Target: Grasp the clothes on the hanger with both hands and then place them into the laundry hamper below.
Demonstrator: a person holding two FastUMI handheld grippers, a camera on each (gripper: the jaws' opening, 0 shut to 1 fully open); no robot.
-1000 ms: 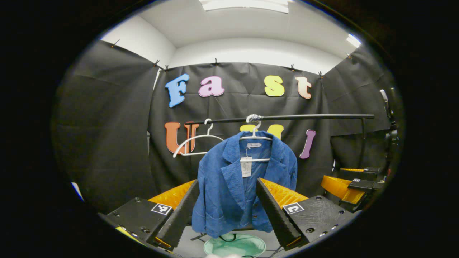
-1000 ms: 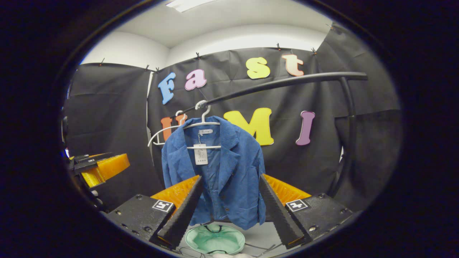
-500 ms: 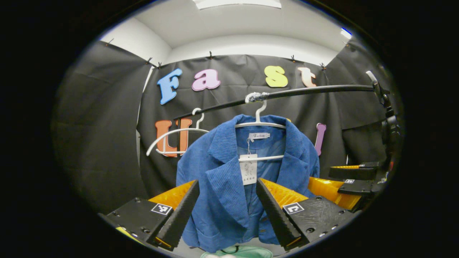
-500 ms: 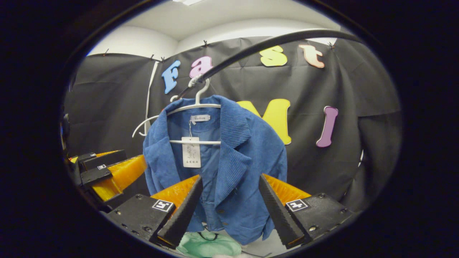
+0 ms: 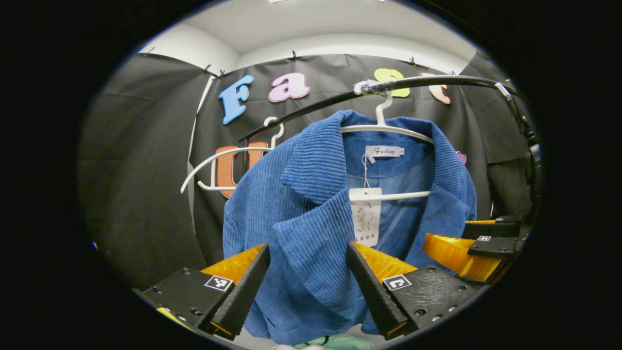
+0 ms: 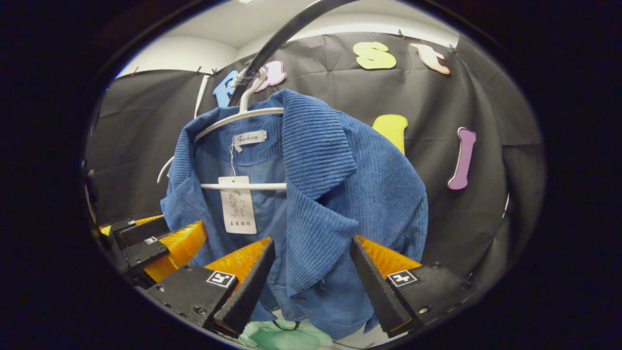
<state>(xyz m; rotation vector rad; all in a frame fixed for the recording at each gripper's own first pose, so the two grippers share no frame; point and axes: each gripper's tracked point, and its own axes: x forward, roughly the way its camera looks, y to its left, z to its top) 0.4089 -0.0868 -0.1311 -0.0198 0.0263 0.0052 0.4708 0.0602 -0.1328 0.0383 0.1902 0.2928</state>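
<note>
A blue corduroy jacket (image 5: 311, 214) (image 6: 340, 194) hangs on a white hanger (image 5: 384, 127) (image 6: 243, 113) from a black rail (image 5: 427, 82) (image 6: 282, 36). My left gripper (image 5: 307, 255) is open, its fingers framing the jacket's one lapel, close to the cloth. My right gripper (image 6: 312, 250) is open too, framing the other lapel. The right gripper (image 5: 478, 245) shows at the right of the left gripper view; the left gripper (image 6: 146, 243) shows at the left of the right gripper view. A pale green hamper (image 6: 277, 335) (image 5: 340, 342) peeks out below the jacket's hem.
A second, empty white hanger (image 5: 218, 160) hangs on the rail beside the jacket. The rail's upright post (image 5: 515, 112) stands at the right in the left gripper view. A paper tag (image 5: 365, 216) (image 6: 237, 204) dangles inside the collar.
Both grippers have moved forward and up toward the jacket, which now looms much larger. The lapels now lie between each gripper's open fingers. The hamper has slid almost out of view below.
</note>
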